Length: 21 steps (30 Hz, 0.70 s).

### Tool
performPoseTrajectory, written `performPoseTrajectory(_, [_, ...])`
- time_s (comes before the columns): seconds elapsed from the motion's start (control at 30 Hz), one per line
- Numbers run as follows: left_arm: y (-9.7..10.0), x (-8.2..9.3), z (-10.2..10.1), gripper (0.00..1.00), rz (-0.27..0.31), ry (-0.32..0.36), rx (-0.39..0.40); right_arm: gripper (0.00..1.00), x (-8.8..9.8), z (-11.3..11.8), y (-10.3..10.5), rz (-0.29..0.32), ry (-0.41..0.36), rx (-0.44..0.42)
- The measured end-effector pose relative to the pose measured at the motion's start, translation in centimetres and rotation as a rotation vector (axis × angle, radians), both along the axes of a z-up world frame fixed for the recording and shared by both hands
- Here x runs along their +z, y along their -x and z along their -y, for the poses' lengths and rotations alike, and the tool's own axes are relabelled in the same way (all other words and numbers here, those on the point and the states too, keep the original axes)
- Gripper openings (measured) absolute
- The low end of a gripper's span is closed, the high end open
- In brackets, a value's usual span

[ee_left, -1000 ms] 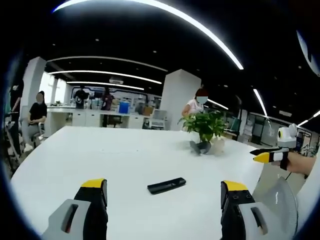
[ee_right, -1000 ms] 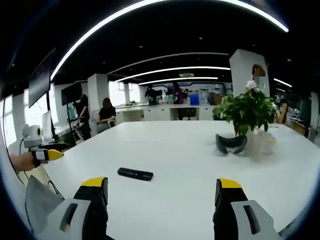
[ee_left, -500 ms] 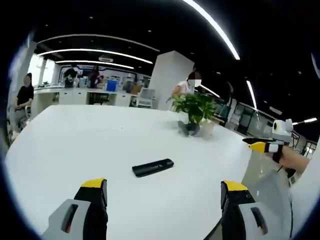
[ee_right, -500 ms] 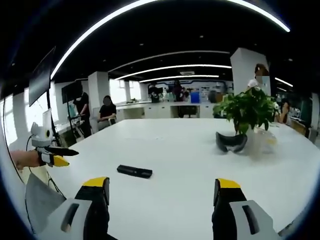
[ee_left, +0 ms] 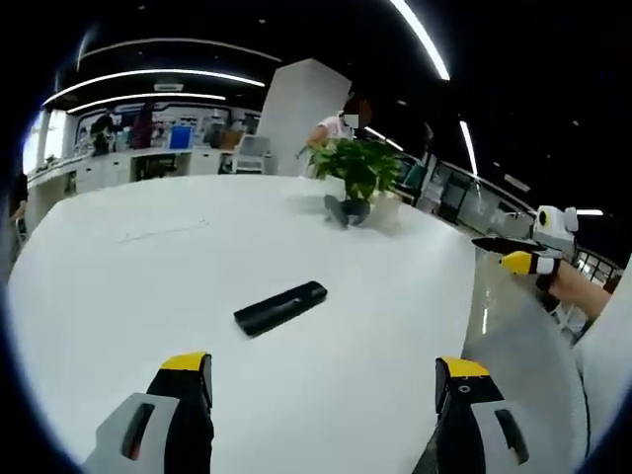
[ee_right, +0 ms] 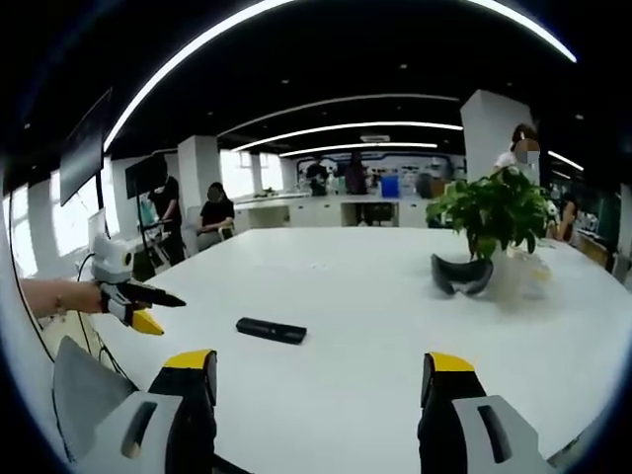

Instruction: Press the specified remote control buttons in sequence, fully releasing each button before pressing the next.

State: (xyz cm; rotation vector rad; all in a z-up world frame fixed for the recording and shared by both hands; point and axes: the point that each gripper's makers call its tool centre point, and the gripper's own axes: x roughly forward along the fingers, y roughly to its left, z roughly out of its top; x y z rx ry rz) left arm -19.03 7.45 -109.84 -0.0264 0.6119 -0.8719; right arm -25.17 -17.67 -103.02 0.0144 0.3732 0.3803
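Note:
A black remote control [ee_left: 279, 307] lies flat on the white table [ee_left: 148, 267], a short way ahead of my left gripper [ee_left: 324, 380], whose yellow-tipped jaws stand wide apart with nothing between them. From the right edge my right gripper [ee_left: 506, 253] reaches in, held by a hand, off to the side of the remote. In the right gripper view the remote [ee_right: 271, 330] lies ahead and left of my right gripper [ee_right: 319, 375], which is open and empty. The left gripper [ee_right: 143, 306] comes in from the left, open, near the table's edge and apart from the remote.
A potted green plant [ee_left: 357, 168] and a dark headset [ee_left: 346, 210] sit at the table's far side, also visible as the plant [ee_right: 491, 212] and headset [ee_right: 459, 275]. People sit and stand at desks [ee_right: 326, 212] far behind.
The left gripper has come in toward the table and turned, so the remote looks larger in its view. In the right gripper view it has moved rightward. The remote has stayed put.

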Motion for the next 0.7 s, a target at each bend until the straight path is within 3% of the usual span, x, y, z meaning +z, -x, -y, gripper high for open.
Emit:
performPoseTrajectory(0.37, [-2.3,-2.1,2.0,0.97,-0.033,-0.092,-0.148,0.84,-1.0,1.0,0.5,-0.041,0.016,-0.023])
performPoseTrajectory(0.7, [-4.9,-2.9,3.1,0.95,-0.061,-0.126,-0.206,0.84,-1.7,1.8,0.9,-0.068,0.019,-0.041])
